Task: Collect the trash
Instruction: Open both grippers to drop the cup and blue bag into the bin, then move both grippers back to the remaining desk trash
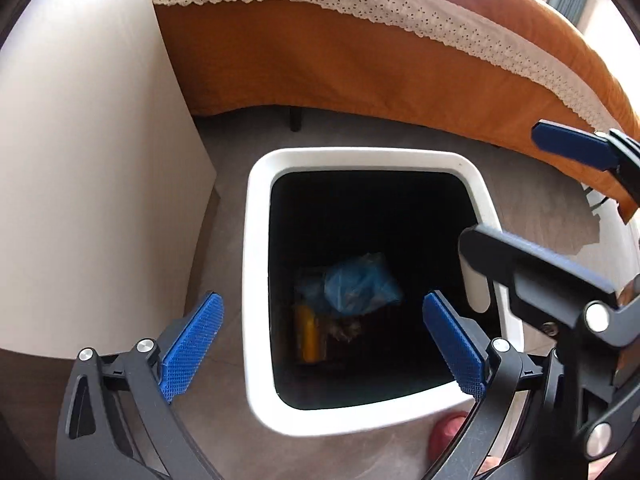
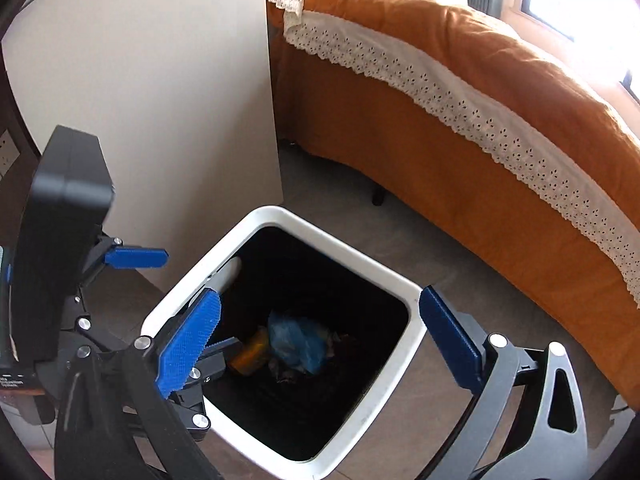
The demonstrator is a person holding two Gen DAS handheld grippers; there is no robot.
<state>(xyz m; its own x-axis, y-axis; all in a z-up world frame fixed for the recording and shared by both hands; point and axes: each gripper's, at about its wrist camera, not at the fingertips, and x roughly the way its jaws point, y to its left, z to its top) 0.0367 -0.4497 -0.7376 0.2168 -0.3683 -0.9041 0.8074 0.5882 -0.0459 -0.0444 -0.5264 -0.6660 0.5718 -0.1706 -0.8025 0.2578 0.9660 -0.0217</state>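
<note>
Both grippers hang over a white-rimmed trash bin with a black interior, standing on the grey floor between a white panel and a bed draped in an orange cover with a white lace trim. The left gripper has its blue-padded fingers spread wide apart and holds nothing; the bin's opening lies directly between and below them. The right gripper is likewise spread wide and holds nothing, above the same opening. The trash lies at the bottom of the bin, well below both claws: a crumpled blue plastic bag with an orange-yellow bottle-like item just beside it.
</note>
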